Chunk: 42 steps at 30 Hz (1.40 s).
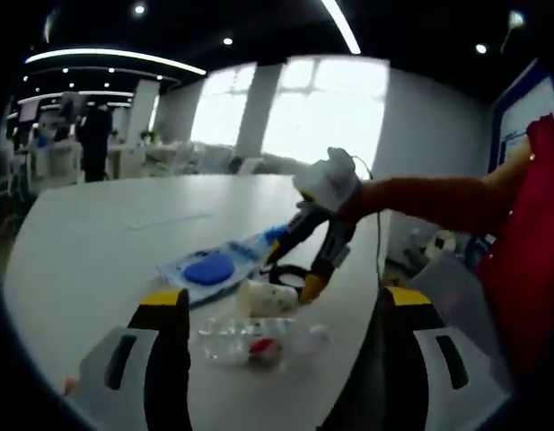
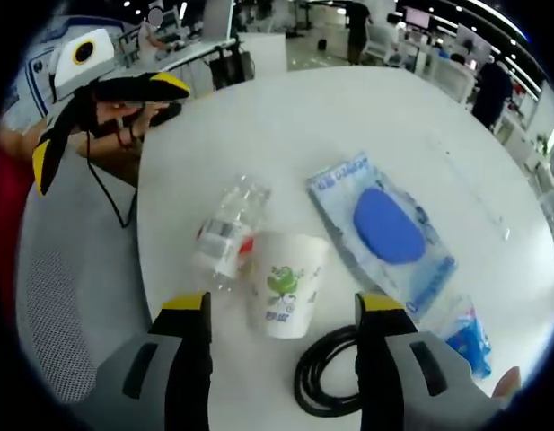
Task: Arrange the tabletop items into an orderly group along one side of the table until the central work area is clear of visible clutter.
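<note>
Cable (image 2: pixel 329 377): a black loop is seen nearest in the right gripper view, lying on the table between that gripper's jaws; in the left gripper view it lies beyond the cup, under the right gripper's tips.
Right gripper (image 2: pixel 281 310): the jaws are held wide apart with nothing between the pads; they are poised above the cup and cable. In the left gripper view (image 1: pixel 299 274) it is seen reaching in from the right, tips pointed down at the table.
Left gripper (image 1: pixel 281 305): the jaws are spread wide and empty, with the bottle lying between them on the table. In the right gripper view it is seen at the far left, off the table edge, held in a hand (image 2: pixel 124 117).
Cup (image 2: pixel 285 283): a white paper cup with a green figure is laid on its side, touching the bottle.
Bottle (image 2: pixel 224 233): a clear plastic bottle with a red and white label is laid on its side, left of the cup.
Wipes pack (image 2: pixel 384 229): a flat blue-lidded pack is laid right of the cup.
Small packet (image 2: pixel 465 337): a blue packet is seen near the pack's near corner.
Table (image 2: pixel 330 126): white and rounded; the items are clustered at one side.
</note>
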Tool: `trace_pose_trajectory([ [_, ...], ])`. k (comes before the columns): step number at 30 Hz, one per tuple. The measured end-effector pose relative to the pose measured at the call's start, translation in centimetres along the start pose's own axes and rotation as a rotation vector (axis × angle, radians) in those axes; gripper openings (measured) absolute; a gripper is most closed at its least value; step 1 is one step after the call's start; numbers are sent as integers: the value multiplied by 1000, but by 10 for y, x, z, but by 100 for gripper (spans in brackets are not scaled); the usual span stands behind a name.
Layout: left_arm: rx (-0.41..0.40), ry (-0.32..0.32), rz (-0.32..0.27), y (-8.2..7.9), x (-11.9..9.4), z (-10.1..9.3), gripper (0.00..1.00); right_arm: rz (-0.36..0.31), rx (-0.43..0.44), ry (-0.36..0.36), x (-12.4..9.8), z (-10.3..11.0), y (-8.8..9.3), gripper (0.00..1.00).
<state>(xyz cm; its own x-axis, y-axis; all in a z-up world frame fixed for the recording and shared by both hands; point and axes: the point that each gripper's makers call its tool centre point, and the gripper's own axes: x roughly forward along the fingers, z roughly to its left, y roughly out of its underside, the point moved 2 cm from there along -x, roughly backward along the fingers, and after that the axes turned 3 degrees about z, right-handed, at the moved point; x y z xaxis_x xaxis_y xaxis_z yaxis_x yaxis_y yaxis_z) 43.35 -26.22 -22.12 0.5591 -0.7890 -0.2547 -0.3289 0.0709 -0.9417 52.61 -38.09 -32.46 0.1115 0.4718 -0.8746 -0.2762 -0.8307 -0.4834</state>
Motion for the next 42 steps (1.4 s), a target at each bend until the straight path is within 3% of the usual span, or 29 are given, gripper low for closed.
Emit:
trace_pose_trajectory([
  [10, 35, 68, -18, 2, 3, -19, 86, 32, 16, -32, 17, -6, -4, 59],
  [26, 26, 65, -32, 1, 2, -17, 86, 83, 34, -73, 35, -11, -1, 54],
  [42, 16, 57, -40, 0, 0, -14, 86, 133, 58, -111, 43, -8, 9, 41],
])
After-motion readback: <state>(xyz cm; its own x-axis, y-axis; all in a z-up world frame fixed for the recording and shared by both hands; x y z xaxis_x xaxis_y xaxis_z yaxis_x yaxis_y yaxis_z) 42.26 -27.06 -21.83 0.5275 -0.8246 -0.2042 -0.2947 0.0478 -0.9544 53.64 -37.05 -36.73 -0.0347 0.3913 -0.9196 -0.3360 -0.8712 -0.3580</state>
